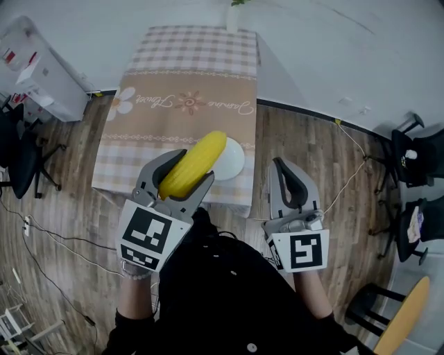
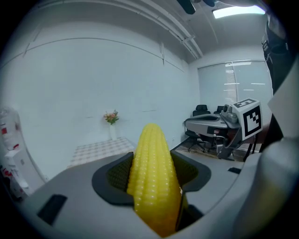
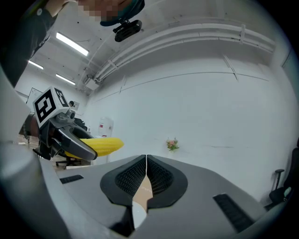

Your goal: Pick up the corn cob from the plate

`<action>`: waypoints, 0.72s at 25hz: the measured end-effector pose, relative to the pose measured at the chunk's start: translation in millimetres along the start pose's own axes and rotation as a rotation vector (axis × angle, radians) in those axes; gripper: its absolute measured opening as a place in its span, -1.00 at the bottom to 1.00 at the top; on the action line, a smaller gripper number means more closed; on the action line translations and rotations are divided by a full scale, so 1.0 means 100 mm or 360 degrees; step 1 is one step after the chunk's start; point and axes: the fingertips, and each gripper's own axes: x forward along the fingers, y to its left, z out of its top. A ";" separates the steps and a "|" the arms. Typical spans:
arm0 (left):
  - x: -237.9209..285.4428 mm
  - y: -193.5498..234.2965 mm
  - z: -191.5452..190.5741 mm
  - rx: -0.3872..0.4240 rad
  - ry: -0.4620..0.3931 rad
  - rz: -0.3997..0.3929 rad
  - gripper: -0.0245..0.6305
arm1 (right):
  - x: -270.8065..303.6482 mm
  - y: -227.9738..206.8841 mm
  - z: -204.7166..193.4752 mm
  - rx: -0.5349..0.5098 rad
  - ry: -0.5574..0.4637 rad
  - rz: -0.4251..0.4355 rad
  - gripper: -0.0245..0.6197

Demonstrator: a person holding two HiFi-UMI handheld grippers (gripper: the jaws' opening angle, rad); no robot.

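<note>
A yellow corn cob point(image 1: 194, 165) is clamped between the jaws of my left gripper point(image 1: 182, 175), lifted well above the table and pointing up and away. In the left gripper view the corn cob point(image 2: 153, 177) fills the gap between the dark pads. The white plate point(image 1: 232, 159) sits near the table's front edge, partly hidden behind the cob, with nothing visible on it. My right gripper point(image 1: 286, 177) hangs to the right of the plate, its jaws shut together with nothing between them. From the right gripper view the corn cob point(image 3: 103, 145) shows at the left.
The table point(image 1: 182, 104) carries a checked and beige cloth. A small vase of flowers point(image 1: 234, 10) stands at its far edge. A white cabinet point(image 1: 41, 73) is at the left, office chairs point(image 1: 416, 156) at the right, and cables point(image 1: 350, 170) lie on the wooden floor.
</note>
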 end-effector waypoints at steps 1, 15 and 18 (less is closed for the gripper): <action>-0.02 0.00 0.01 0.0001 -0.0005 0.0009 -0.14 | 0.01 0.01 0.01 -0.0011 -0.0002 0.0008 -0.79; -0.04 0.07 0.06 0.0034 -0.0004 0.0008 -0.14 | 0.14 0.10 0.03 -0.0047 -0.0012 0.0053 -0.79; -0.02 0.07 0.06 0.0040 -0.0003 -0.0002 -0.14 | 0.15 0.11 0.01 -0.0050 -0.0011 0.0056 -0.79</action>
